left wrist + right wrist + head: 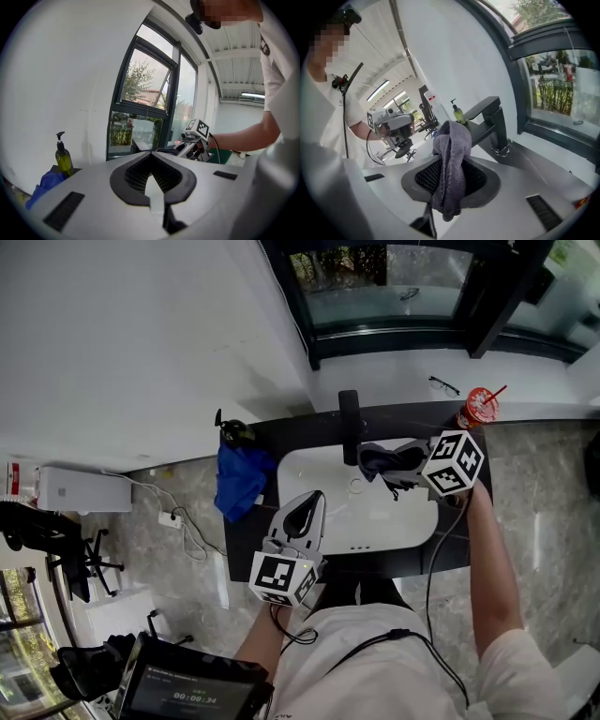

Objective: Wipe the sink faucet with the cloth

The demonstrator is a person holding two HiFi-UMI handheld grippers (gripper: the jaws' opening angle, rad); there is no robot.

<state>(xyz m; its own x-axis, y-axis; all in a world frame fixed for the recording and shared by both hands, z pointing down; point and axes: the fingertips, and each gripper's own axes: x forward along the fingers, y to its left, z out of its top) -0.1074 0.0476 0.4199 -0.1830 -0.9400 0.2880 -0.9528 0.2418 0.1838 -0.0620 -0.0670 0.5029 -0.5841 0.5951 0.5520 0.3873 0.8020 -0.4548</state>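
Your right claw (pixel 392 463) gripping the cloth (pixel 451 159) (over the white sink (pixel 394 521), beside the faucet (pixel 490 119)), your left claw (pixel 151 154) closed

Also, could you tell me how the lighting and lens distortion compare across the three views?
Head view: soft, even daylight and mild bowing, with the white sink rather bright. Left gripper view: heavy fisheye with black corners, the window frame curving and backlit. Right gripper view: same fisheye; the cloth and faucet are both sharp, and the picture is brightest at the right.

Purple-grey cloth (pixel 450 159), black faucet (pixel 499 124), white sink (pixel 394 521), blue rag (pixel 239 479), olive bottle (pixel 63 161)
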